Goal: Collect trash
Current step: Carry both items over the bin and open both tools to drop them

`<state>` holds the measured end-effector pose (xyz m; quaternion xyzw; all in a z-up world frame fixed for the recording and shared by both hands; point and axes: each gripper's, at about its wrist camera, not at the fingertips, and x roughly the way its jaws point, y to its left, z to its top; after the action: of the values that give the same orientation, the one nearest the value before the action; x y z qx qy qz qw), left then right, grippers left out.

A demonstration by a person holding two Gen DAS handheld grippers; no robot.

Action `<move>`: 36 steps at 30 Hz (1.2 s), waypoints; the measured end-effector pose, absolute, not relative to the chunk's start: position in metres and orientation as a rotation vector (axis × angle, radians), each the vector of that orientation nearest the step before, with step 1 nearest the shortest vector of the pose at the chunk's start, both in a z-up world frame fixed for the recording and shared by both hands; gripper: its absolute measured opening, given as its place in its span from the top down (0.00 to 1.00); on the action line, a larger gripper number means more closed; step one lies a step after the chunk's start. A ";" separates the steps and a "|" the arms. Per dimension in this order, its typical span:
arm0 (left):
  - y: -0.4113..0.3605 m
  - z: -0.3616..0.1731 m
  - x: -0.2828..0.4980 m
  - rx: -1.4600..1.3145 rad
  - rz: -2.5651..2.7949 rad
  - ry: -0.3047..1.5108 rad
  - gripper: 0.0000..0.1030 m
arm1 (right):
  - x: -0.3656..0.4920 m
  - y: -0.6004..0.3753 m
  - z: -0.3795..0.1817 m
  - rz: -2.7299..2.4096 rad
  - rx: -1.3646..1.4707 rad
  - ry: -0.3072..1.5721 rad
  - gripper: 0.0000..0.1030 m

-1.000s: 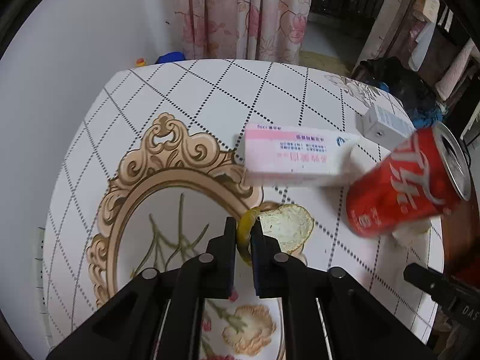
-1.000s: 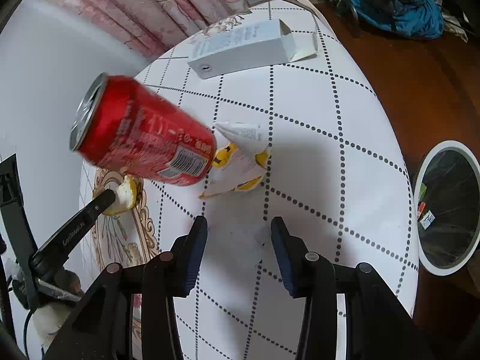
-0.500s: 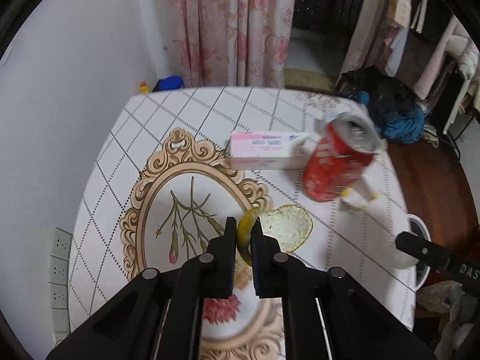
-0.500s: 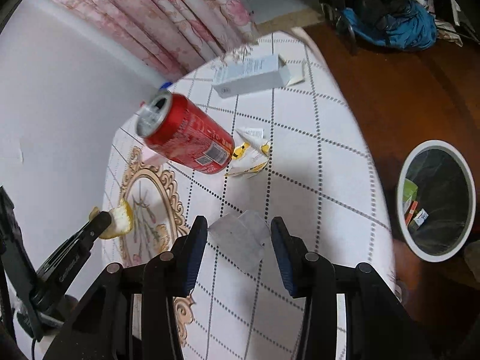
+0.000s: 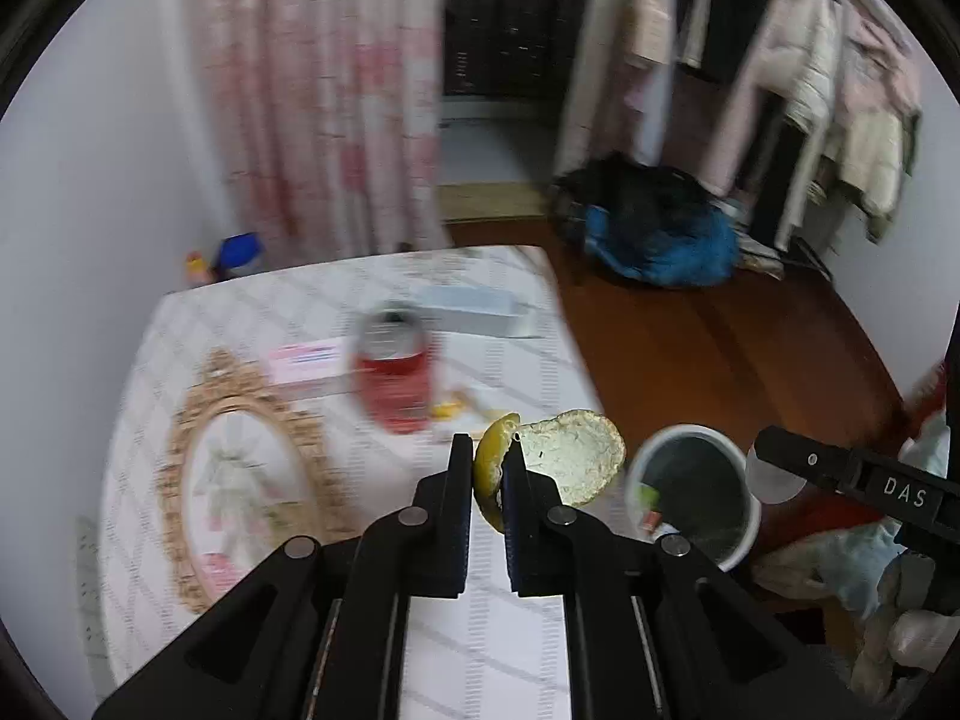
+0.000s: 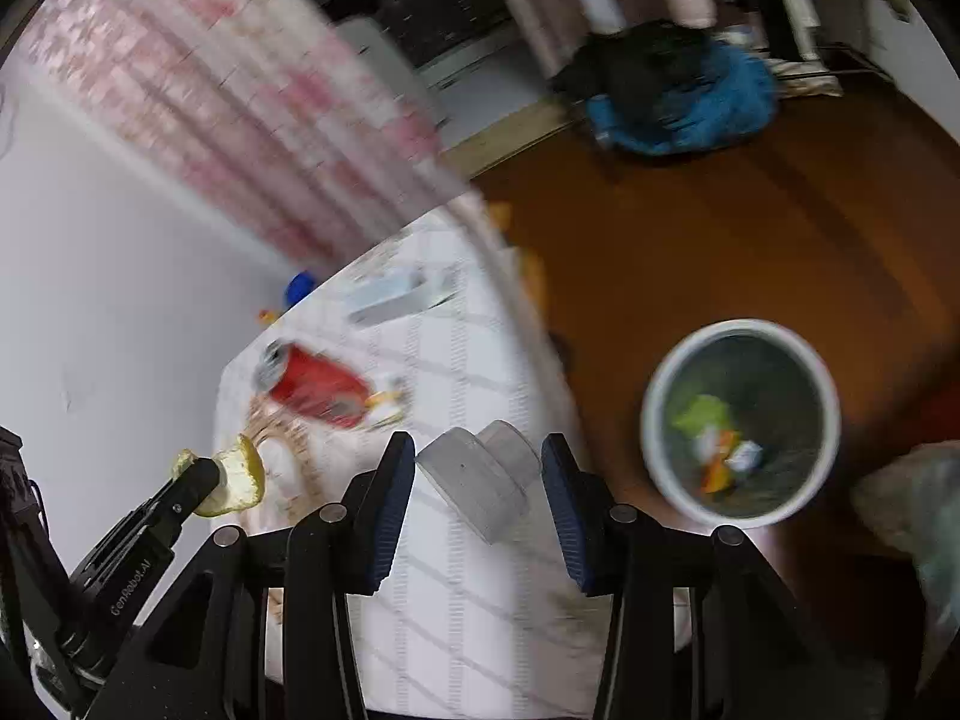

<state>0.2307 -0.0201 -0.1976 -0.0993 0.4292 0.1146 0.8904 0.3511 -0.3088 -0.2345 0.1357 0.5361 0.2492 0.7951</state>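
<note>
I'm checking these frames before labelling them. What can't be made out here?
- Red can: label unreadable in both views, motion blur.
- Pink box: print smeared, left view.
- Trash bin: contents are blurred colour patches, right view.
- Right tongs: whether they grip the grey sheet is unclear.

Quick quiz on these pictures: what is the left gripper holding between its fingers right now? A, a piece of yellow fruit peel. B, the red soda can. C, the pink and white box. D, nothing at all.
A: in the left wrist view the left gripper is pinched shut on the yellow fruit peel, while the red soda can and the pink and white box sit back on the table.
</note>
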 end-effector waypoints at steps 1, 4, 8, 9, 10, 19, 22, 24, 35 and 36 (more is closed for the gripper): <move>-0.032 -0.200 0.239 -0.202 0.216 0.897 0.94 | 0.355 -0.324 -0.235 0.511 0.296 1.150 0.56; -0.071 -0.213 0.265 -0.196 0.145 0.926 0.94 | 0.369 -0.370 -0.247 0.436 0.312 1.161 0.56; -0.123 -0.242 0.303 -0.170 0.066 0.986 0.94 | 0.391 -0.423 -0.286 0.327 0.325 1.210 0.56; -0.135 -0.251 0.312 -0.161 0.047 1.002 0.94 | 0.395 -0.432 -0.296 0.308 0.326 1.225 0.56; -0.148 -0.262 0.322 -0.151 0.029 1.021 0.94 | 0.401 -0.442 -0.309 0.285 0.327 1.242 0.56; -0.212 -0.345 0.385 -0.097 -0.043 1.181 0.94 | 0.442 -0.494 -0.428 0.158 0.341 1.404 0.56; -0.223 -0.360 0.395 -0.086 -0.058 1.210 0.94 | 0.450 -0.495 -0.451 0.145 0.335 1.431 0.56; -0.227 -0.367 0.399 -0.081 -0.066 1.227 0.93 | 0.456 -0.493 -0.464 0.147 0.325 1.441 0.56; -0.223 -0.380 0.403 -0.070 -0.018 1.271 0.49 | 0.463 -0.483 -0.478 0.138 0.275 1.478 0.34; -0.223 -0.376 0.401 -0.064 -0.010 1.261 0.34 | 0.461 -0.483 -0.475 0.134 0.269 1.475 0.25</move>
<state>0.4007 -0.2226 -0.3757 -0.0301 0.5896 -0.0045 0.8071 0.4609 -0.4828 -0.4747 0.1220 0.6698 0.0609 0.7299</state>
